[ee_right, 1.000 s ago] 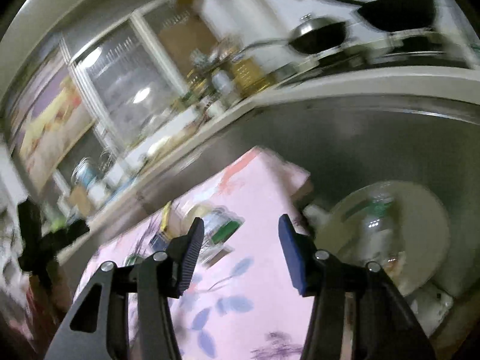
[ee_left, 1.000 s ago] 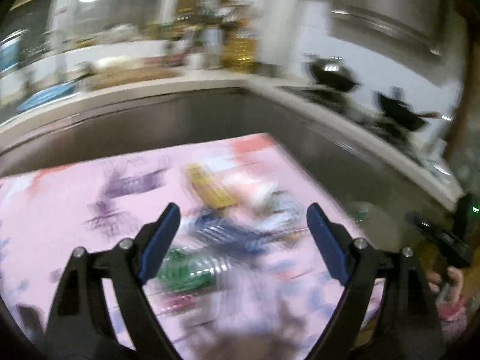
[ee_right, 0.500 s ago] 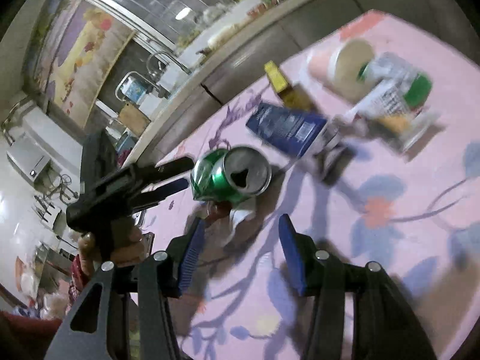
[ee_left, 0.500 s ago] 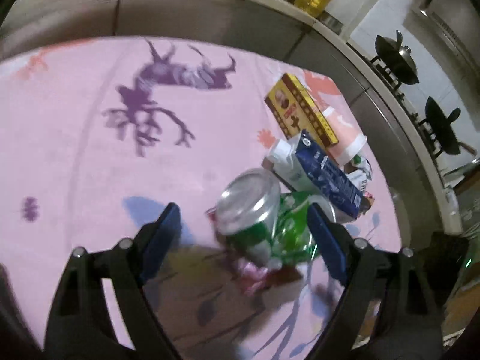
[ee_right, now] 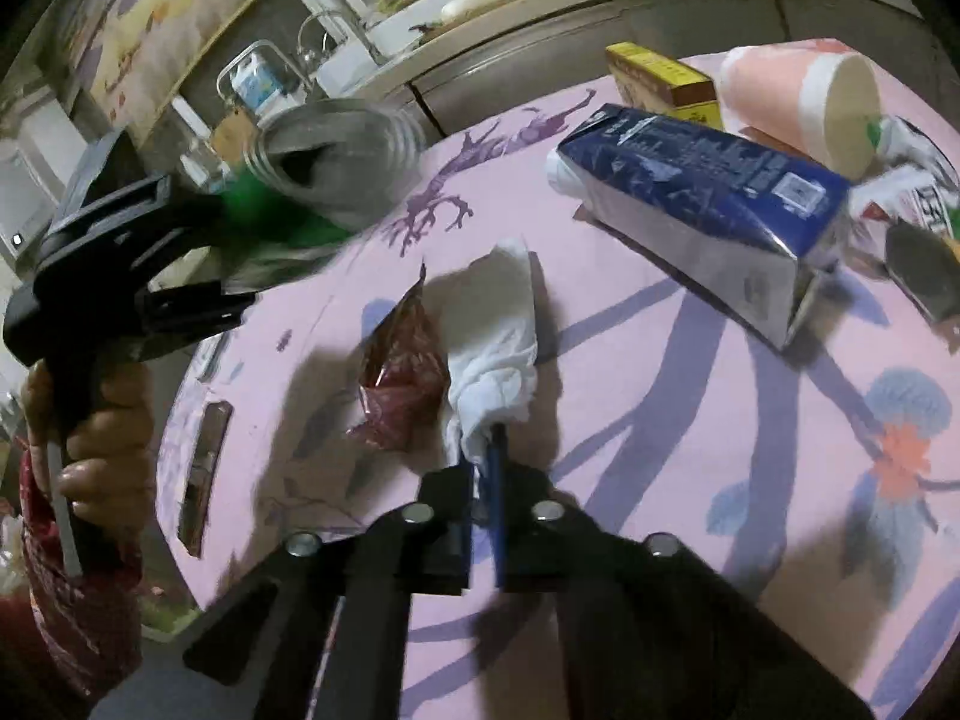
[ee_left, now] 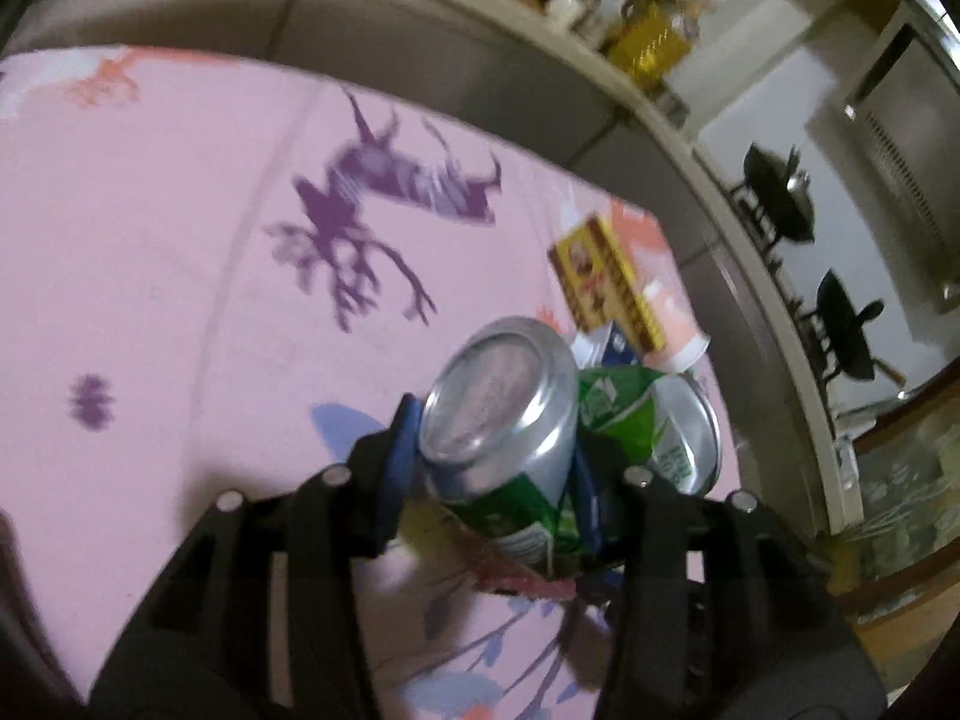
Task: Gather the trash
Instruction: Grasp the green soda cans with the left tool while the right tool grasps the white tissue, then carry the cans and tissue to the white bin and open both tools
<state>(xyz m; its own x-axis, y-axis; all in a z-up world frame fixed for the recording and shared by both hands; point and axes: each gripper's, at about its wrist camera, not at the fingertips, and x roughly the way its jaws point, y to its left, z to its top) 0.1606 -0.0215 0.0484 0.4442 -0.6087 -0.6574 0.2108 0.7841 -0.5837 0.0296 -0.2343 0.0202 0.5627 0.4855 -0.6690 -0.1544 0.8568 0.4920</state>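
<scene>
My left gripper (ee_left: 492,468) is shut on a green drink can (ee_left: 504,420) and holds it above the pink tablecloth (ee_left: 180,240). A second, crushed green can (ee_left: 666,426) lies just behind it. In the right wrist view the left gripper (ee_right: 180,240) shows at the left with the can (ee_right: 336,162) raised. My right gripper (ee_right: 480,468) is shut on the near end of a crumpled white tissue (ee_right: 498,336) that lies on the cloth. A red wrapper (ee_right: 402,372) lies beside the tissue.
A dark blue carton (ee_right: 708,198), a pink paper cup (ee_right: 804,102) and a yellow box (ee_right: 660,81) lie at the far right of the cloth. The yellow box (ee_left: 606,282) also shows in the left wrist view. A cluttered counter (ee_left: 630,78) runs behind the table.
My left gripper has closed on the green can and lifted it. My right gripper has moved in over the cloth and closed on the white tissue.
</scene>
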